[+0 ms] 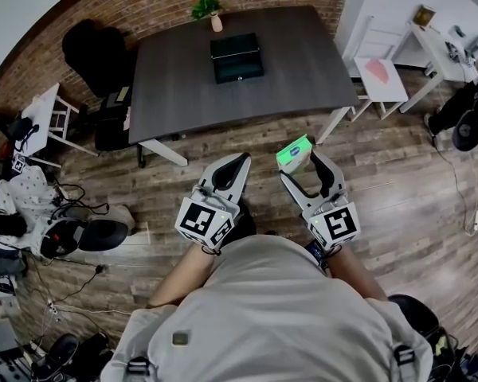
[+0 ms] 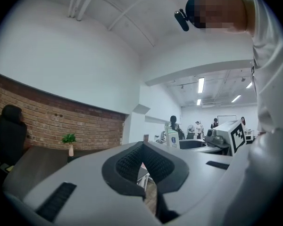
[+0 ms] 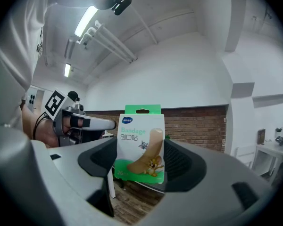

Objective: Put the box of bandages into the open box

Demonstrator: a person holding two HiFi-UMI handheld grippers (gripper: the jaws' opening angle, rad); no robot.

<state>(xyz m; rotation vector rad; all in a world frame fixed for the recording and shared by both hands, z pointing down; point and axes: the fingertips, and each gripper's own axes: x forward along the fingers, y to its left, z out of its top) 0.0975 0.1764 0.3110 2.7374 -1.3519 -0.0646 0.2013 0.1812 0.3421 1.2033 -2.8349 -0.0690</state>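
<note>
grey left gripper (image 2: 142,146) jaws together, empty | red brick wall (image 2: 52,121) left | small green potted plant (image 2: 69,142) lower left

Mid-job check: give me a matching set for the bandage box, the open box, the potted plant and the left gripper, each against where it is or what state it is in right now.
Things:
1. box of bandages
2. open box
3. potted plant
4. left gripper

Places or states:
A. jaws together, nothing between them
B. at the far edge of the table
C. on the table, just in front of the plant
D. clamped in the right gripper, not over the table

Pairs: 1-D, 2-C, 3-B, 4-A.
</note>
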